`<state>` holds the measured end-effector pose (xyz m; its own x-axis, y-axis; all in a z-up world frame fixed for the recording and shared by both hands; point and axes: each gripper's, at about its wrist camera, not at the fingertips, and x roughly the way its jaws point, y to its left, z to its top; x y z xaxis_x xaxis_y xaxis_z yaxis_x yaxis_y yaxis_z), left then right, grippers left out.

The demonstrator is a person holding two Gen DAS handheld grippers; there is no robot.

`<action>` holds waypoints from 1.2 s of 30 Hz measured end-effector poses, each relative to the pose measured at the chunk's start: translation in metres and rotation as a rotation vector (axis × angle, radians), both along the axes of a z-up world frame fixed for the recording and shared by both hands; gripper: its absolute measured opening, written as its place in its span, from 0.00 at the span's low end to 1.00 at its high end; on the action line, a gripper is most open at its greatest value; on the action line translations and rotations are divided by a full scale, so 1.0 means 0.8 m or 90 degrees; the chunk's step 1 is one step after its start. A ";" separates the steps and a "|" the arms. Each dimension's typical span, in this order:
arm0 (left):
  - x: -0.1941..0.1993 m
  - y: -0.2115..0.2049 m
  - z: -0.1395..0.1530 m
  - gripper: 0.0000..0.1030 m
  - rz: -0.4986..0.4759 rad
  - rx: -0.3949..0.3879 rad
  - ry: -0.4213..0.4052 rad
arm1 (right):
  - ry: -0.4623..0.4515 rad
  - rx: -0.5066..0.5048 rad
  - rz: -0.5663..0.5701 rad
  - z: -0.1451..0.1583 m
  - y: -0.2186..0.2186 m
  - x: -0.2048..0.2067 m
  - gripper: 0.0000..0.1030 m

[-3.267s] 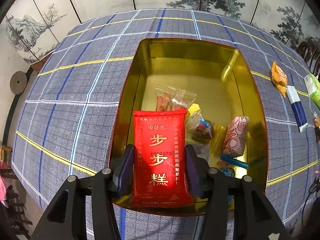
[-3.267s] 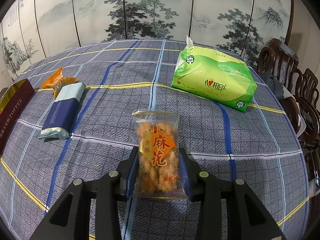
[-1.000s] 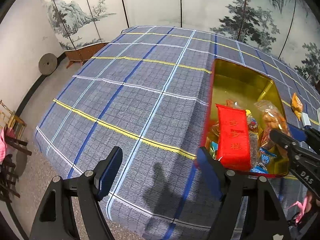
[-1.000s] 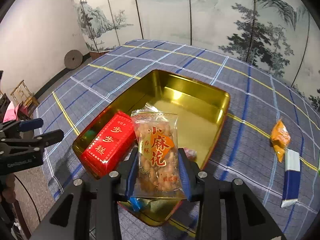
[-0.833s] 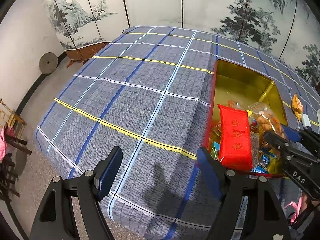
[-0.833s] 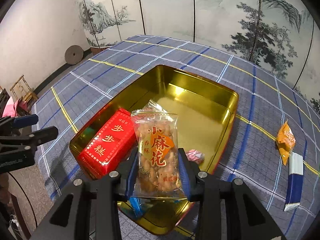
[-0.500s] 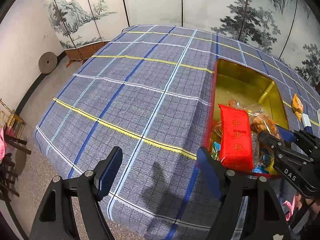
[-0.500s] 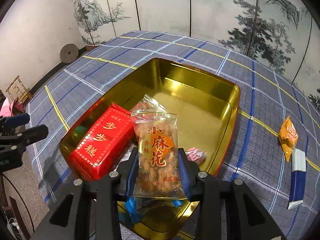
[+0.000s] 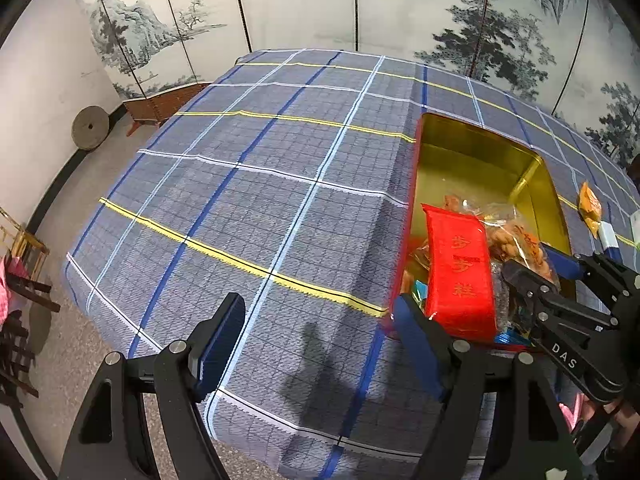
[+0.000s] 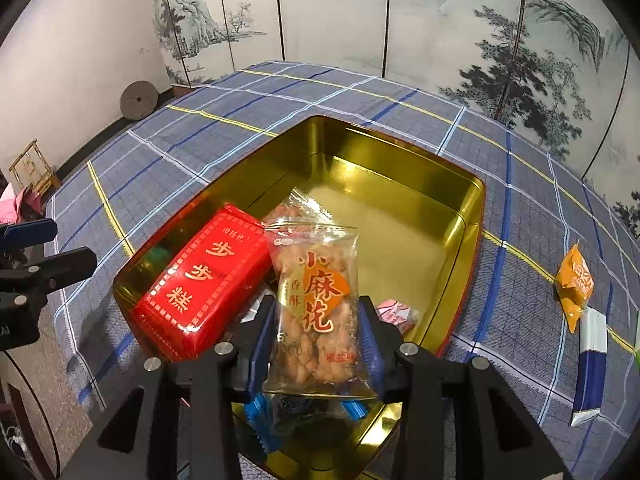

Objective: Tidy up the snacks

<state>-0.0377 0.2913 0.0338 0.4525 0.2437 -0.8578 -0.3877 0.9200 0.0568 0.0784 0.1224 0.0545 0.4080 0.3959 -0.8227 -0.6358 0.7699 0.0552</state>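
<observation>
While opening, right tool [image 10: 316, 344] has lowered twist-snack bag [image 10: 316, 300] into tin [image 10: 400, 168]

Ink-landscape folding screen [image 10: 360, 20], pale wall, speckled floor, perhaps a millstone [image 9: 90, 133].

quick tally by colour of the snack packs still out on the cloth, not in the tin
orange pack: 1
blue and white pack: 1
total: 2 in view on the tablecloth, outside the gold tin
</observation>
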 end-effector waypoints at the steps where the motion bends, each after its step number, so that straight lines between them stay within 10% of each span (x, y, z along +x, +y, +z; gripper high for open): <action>1: 0.000 -0.002 0.000 0.72 -0.003 0.001 -0.001 | 0.001 0.001 0.000 0.000 -0.001 0.000 0.41; 22: 0.009 -0.030 0.012 0.72 -0.034 -0.006 -0.020 | -0.035 0.054 0.007 0.054 -0.051 -0.016 0.53; 36: 0.041 -0.076 0.021 0.72 -0.077 -0.003 -0.015 | -0.047 -0.033 -0.204 0.016 -0.250 0.073 0.53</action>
<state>-0.0045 0.2309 0.0508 0.4978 0.1820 -0.8480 -0.2751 0.9604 0.0446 0.1371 -0.0776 0.0673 0.5638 0.1957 -0.8024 -0.3617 0.9319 -0.0268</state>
